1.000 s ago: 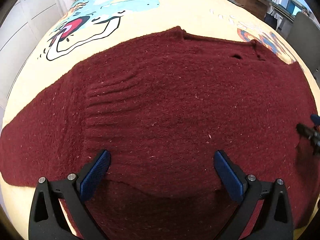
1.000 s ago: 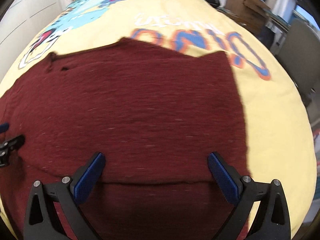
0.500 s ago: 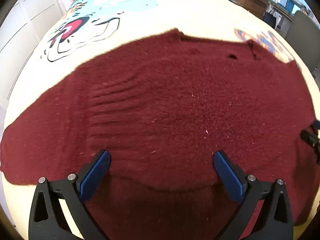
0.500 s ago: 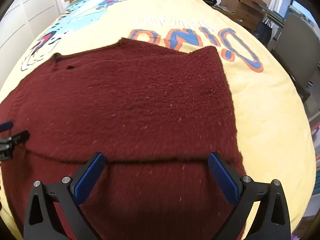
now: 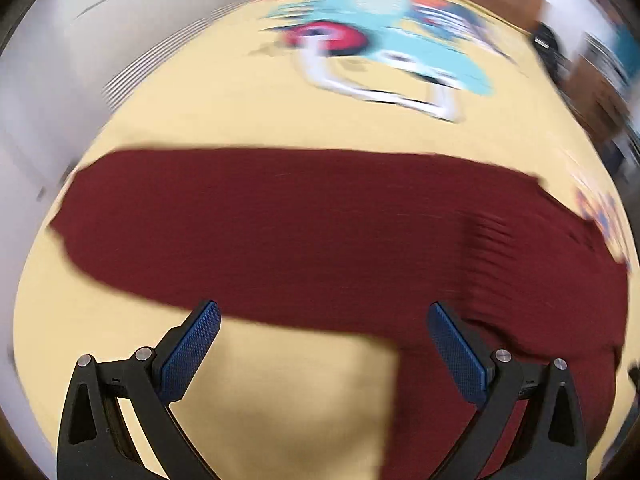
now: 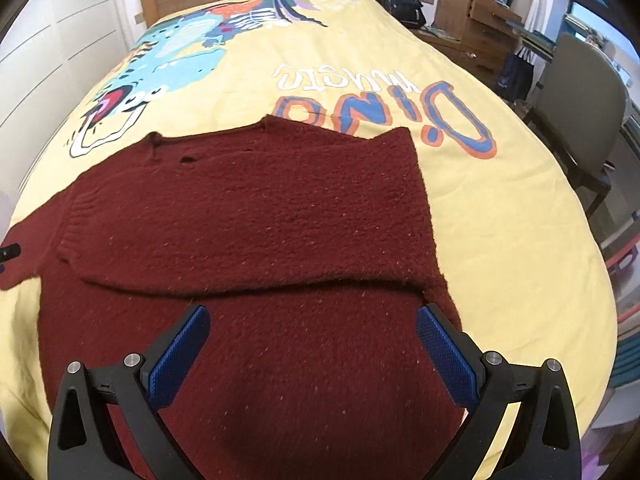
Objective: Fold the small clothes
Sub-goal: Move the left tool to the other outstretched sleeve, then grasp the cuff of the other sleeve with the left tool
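With both tongs spread and empty, the sweater's left sleeve (image 5: 248,224) stretches crosswise just ahead of my left gripper (image 5: 320,344); right gripper (image 6: 312,352) hovers over the body.

A: How is the left wrist view?

B: Smeared with motion blur; the print on the yellow bedspread (image 5: 248,104) streaks sideways, though the blue pads (image 5: 192,350) stay crisp.

A: And the right wrist view?

B: Sharp and evenly bright. Soft shadow under the sweater's (image 6: 256,216) folded edge. Both views bow strongly, with dark corners.
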